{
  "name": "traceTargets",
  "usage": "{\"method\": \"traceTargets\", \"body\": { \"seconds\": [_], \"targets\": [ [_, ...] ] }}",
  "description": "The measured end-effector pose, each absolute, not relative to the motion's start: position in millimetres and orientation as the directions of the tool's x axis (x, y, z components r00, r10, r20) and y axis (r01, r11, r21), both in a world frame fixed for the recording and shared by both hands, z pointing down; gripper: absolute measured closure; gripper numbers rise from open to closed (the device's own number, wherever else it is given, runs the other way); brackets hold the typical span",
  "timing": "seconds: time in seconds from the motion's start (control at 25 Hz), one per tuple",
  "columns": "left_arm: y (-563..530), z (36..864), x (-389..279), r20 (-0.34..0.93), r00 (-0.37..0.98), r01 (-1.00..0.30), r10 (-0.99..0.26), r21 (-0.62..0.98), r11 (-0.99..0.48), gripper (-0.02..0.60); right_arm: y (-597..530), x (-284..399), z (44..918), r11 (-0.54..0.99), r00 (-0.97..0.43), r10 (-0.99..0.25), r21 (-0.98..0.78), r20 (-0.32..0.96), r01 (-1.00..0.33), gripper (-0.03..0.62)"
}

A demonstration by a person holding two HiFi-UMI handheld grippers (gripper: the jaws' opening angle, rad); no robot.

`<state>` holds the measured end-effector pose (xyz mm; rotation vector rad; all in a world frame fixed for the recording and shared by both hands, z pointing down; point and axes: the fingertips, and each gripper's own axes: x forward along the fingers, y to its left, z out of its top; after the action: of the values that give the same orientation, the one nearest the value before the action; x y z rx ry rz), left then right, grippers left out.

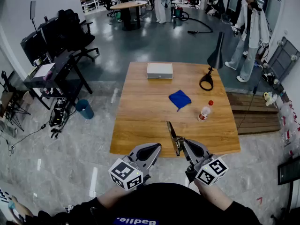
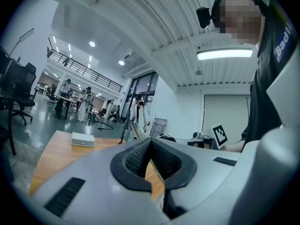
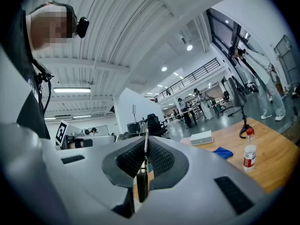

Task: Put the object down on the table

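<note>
Nearest the person, the left tool (image 1: 155, 149) was closed on nothing, while the right tool (image 1: 180, 143) pinched a thin flat blade (image 1: 172, 134) edge-on, held over the near edge of the desk (image 1: 140, 125). Farther out on the desk lay a blue cloth (image 1: 179, 99), 1 bottle (image 1: 205, 110) and a white box (image 1: 160, 71).

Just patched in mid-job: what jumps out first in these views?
The right gripper is shut on a thin flat object over the near edge of the wooden table. Farther back lie a blue cloth, a red-capped bottle and a white box; the left gripper is shut, empty.
</note>
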<state>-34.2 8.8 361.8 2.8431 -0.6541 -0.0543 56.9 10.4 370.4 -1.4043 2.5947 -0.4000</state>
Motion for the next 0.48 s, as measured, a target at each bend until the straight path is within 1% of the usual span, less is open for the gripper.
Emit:
{"method": "traceTargets", "body": {
  "seconds": [0.48],
  "targets": [
    [7.3,363.0,-31.0,0.023,0.900,-0.430,-0.436,0.226,-0.874,0.574,7.4,59.4,370.7,0.527,-0.550,-0.835,-0.318,-0.022,-0.788,0.583]
  ]
}}
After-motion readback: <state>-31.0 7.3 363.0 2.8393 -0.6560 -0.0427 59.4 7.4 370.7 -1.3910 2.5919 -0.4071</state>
